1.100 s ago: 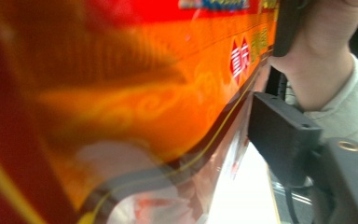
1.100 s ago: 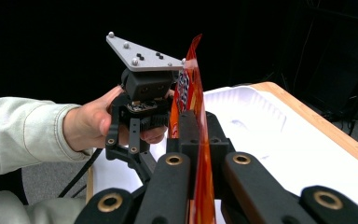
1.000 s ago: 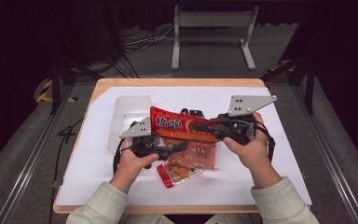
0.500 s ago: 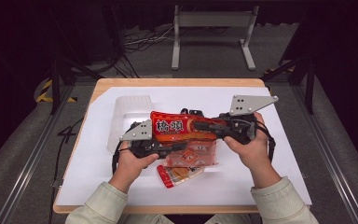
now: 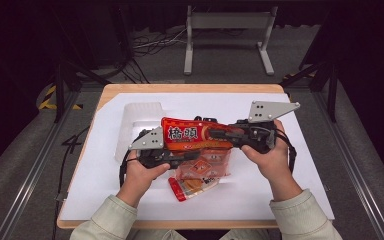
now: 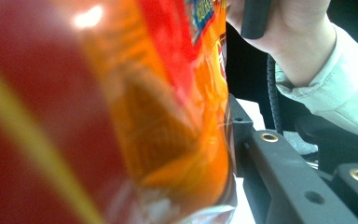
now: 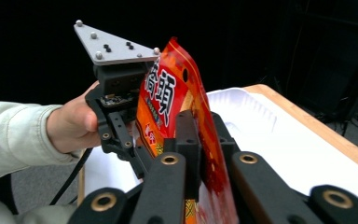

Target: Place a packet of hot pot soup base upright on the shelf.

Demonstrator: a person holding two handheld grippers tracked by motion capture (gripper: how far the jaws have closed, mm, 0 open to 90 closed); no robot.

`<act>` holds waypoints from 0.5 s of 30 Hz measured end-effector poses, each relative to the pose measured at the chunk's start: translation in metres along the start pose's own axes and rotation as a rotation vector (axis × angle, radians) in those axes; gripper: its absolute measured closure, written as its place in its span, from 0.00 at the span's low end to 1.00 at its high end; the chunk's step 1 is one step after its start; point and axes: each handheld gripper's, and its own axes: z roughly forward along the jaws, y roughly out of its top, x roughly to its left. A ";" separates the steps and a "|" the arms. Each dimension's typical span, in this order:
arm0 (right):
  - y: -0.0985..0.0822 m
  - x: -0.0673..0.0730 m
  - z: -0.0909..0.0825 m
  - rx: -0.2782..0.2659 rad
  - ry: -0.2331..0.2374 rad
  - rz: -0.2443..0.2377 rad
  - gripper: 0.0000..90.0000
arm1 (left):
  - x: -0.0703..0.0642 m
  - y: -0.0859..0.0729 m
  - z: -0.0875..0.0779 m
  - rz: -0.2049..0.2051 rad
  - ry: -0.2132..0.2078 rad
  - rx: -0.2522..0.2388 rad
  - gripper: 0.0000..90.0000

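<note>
**Snack packet held between two grippers above the table**

Snack packet (image 5: 192, 137), red and orange, hangs clear of the white sheet (image 5: 305, 165), stretched level between both tools. The left gripper (image 5: 180, 156) is clamped on its lower left end, its jaws having just closed further. The right gripper (image 5: 220, 135) pinches the right end, its jaws having just eased a little. Both hands sit low, knuckles outward. A second packet (image 5: 200, 175) lies beneath; a clear tray (image 5: 135, 117) stands behind.

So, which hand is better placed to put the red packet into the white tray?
Probably left. The left gripper, whose jaws just closed on the red packet, sits beside the white tray; the right gripper, jaws just opening slightly but pinching the packet, is farther.
</note>
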 end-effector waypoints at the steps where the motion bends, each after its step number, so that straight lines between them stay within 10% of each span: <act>1: -0.001 -0.001 -0.001 -0.005 -0.009 0.000 0.93 | 0.000 0.001 0.000 0.001 -0.001 0.003 0.80; 15: -0.027 -0.020 -0.030 -0.019 -0.158 0.068 0.58 | 0.010 0.006 -0.012 -0.001 0.042 -0.013 0.80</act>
